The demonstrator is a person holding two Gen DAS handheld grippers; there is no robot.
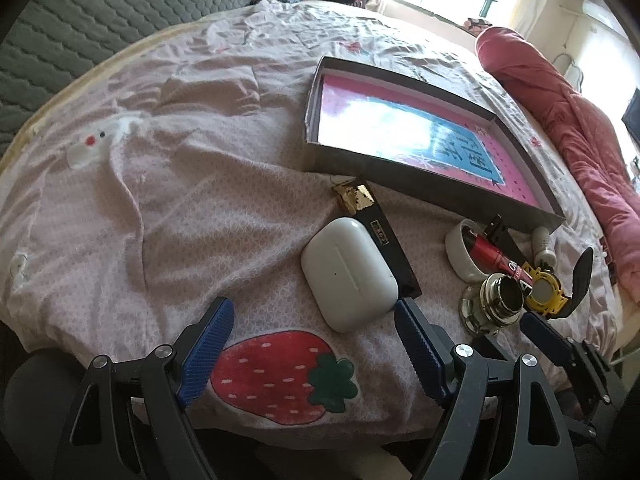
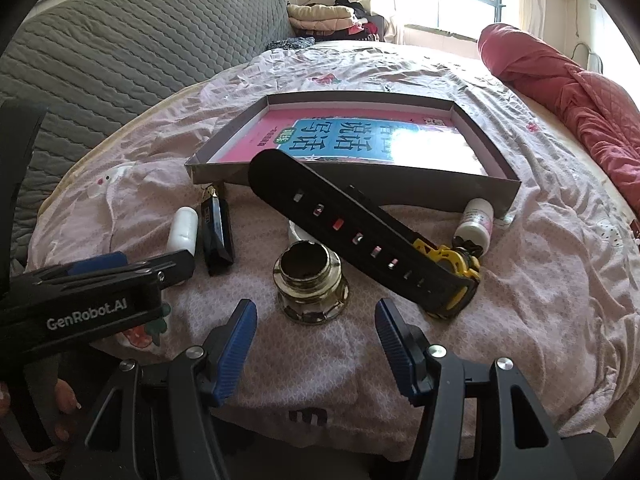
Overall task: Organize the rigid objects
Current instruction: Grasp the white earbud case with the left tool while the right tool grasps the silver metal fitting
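both tongs (left (image 1: 312, 320), right (image 2: 316, 316)) gape above the bed (image 2: 540, 280).

Pink bed, loads of clashing colours

White earbud case (image 1: 349, 273) between the blue ribbed pads (image 1: 208, 344); strawberry print (image 1: 280, 376) red and green just below; yellow-black watch (image 2: 448, 272) right of the tongs; pink-and-blue book (image 2: 360, 140) beyond.

Both hand-held grippers (image 1: 310, 344) (image 2: 316, 336) wide apart
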